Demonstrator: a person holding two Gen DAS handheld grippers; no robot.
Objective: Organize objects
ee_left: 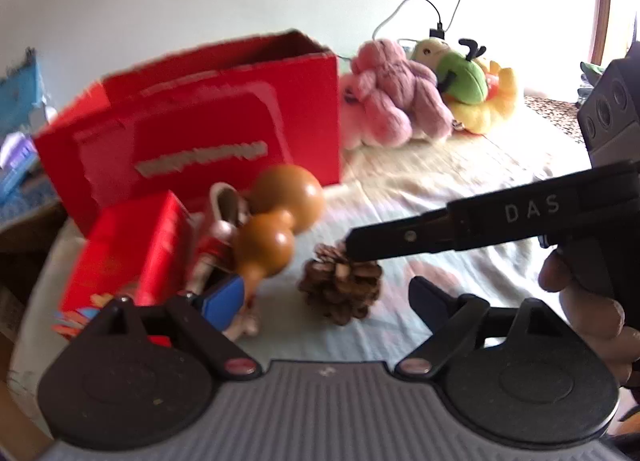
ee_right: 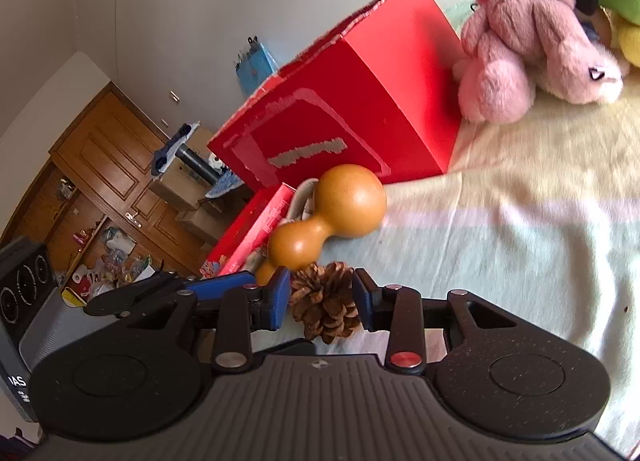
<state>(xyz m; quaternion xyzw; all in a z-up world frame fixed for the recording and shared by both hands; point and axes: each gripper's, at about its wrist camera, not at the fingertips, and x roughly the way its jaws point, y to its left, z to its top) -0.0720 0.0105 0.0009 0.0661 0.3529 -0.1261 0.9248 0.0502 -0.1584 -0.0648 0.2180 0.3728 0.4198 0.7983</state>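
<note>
Right gripper (ee_right: 322, 301) is seen clamped on the pine cone (ee_right: 326, 303), which rests on the pale bedcover (ee_right: 500, 253) beside the gourd (ee_right: 332, 217); left gripper (ee_left: 324, 297) is held spread, empty

Blanket (ee_right: 500, 261) — pinecone (ee_right: 325, 303), gourd (ee_right: 340, 213)

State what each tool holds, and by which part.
Right tool grips the pine cone by its sides. Left tool stands open, holding nothing.

Both grippers: black bodies w/ ribbed grey tops, blue pads (ee_right: 280, 293), red and silver pivot screws; right gripper (ee_left: 352, 249) marked "DAS".
</note>
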